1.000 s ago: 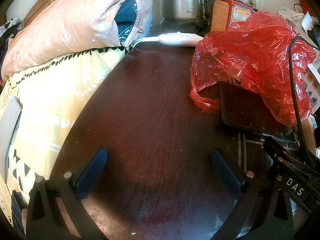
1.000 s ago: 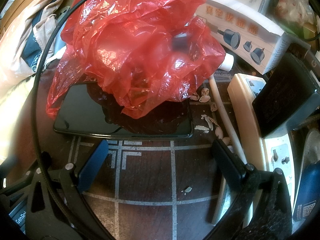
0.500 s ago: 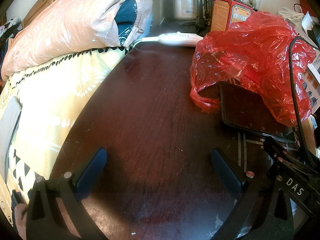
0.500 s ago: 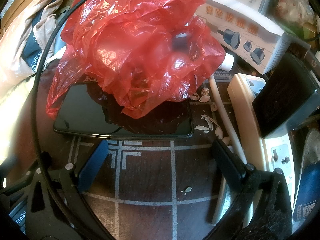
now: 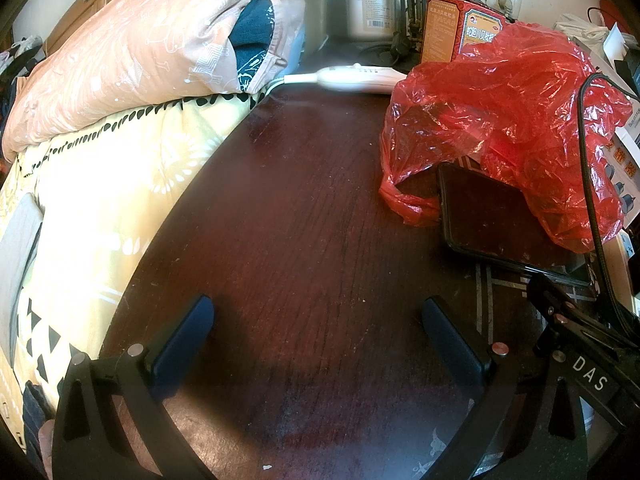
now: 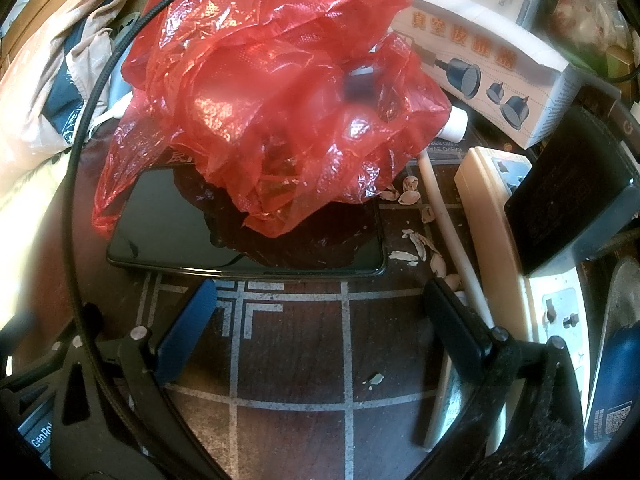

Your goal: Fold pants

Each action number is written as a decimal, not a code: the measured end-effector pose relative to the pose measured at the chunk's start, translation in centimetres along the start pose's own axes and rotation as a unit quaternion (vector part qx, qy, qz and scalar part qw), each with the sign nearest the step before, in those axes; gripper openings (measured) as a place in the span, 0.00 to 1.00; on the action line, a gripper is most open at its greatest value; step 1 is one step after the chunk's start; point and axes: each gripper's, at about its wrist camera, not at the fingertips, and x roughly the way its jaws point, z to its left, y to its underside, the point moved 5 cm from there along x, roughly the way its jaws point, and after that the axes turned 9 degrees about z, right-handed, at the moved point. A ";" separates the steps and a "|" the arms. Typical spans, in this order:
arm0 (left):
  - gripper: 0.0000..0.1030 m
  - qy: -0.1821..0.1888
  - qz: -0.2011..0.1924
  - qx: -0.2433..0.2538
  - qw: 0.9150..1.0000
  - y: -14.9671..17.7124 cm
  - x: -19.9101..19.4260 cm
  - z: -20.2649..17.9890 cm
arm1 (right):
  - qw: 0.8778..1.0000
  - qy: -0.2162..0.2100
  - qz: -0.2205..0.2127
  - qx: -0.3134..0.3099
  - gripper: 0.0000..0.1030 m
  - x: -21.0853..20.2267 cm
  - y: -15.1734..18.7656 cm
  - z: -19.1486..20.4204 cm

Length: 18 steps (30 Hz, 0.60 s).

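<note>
No pants can be made out in either view. My left gripper [image 5: 318, 312] is open and empty, its fingers resting low over a dark wooden table [image 5: 304, 216]. My right gripper [image 6: 320, 300] is open and empty too, over the same table's white-lined part [image 6: 288, 344], just in front of a black phone [image 6: 180, 236]. A grey cloth edge [image 5: 16, 240] lies on the bed at the far left; I cannot tell what it is.
A red plastic bag [image 5: 508, 120] partly covers the phone [image 5: 488, 220]. A yellow patterned bed [image 5: 92, 184] with a peach pillow [image 5: 132, 48] borders the table on the left. A power strip [image 6: 508, 248], black adapter [image 6: 576, 200], white box [image 6: 492, 52], nut shells [image 6: 420, 236] and a black cable [image 6: 76, 184] crowd the right.
</note>
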 end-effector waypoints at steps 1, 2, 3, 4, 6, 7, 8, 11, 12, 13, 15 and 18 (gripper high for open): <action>1.00 0.000 0.000 0.000 1.000 0.0 0.0 0.0 | 1.000 0.000 0.000 0.000 1.00 0.0 0.0 0.0; 1.00 0.000 0.000 0.000 1.000 0.0 0.0 0.0 | 1.000 0.000 0.000 0.000 1.00 -0.2 0.1 -0.3; 1.00 0.000 0.000 0.000 1.000 0.0 0.0 0.0 | 1.000 0.000 0.000 0.000 1.00 -0.1 0.1 -0.2; 1.00 0.000 0.000 0.000 1.000 0.0 0.0 0.0 | 1.000 0.000 0.000 0.000 1.00 0.0 0.0 0.0; 1.00 0.000 0.000 0.000 1.000 0.0 0.0 0.0 | 1.000 0.000 0.000 0.000 1.00 0.0 0.0 0.0; 1.00 0.000 0.000 0.000 1.000 0.0 0.0 0.0 | 1.000 0.000 0.000 0.000 1.00 -0.1 0.1 -0.2; 1.00 0.000 0.000 0.000 1.000 0.0 0.0 0.0 | 1.000 0.000 0.000 0.000 1.00 0.0 0.0 -0.1; 1.00 0.000 0.000 0.000 1.000 0.0 0.0 0.0 | 1.000 0.000 0.000 0.000 1.00 0.0 0.0 -0.1; 1.00 0.000 0.000 0.000 1.000 0.0 0.0 0.0 | 1.000 0.000 0.000 0.000 1.00 -0.1 0.1 -0.2; 1.00 0.000 0.000 0.000 1.000 0.0 0.0 0.0 | 1.000 0.000 0.000 0.000 1.00 0.0 0.0 0.1; 1.00 0.000 0.000 0.000 1.000 0.0 0.0 0.0 | 1.000 0.000 0.000 0.000 1.00 -0.1 0.1 -0.2; 1.00 0.000 0.000 0.000 1.000 0.0 0.0 0.0 | 1.000 0.000 0.000 0.000 1.00 -0.1 0.1 -0.2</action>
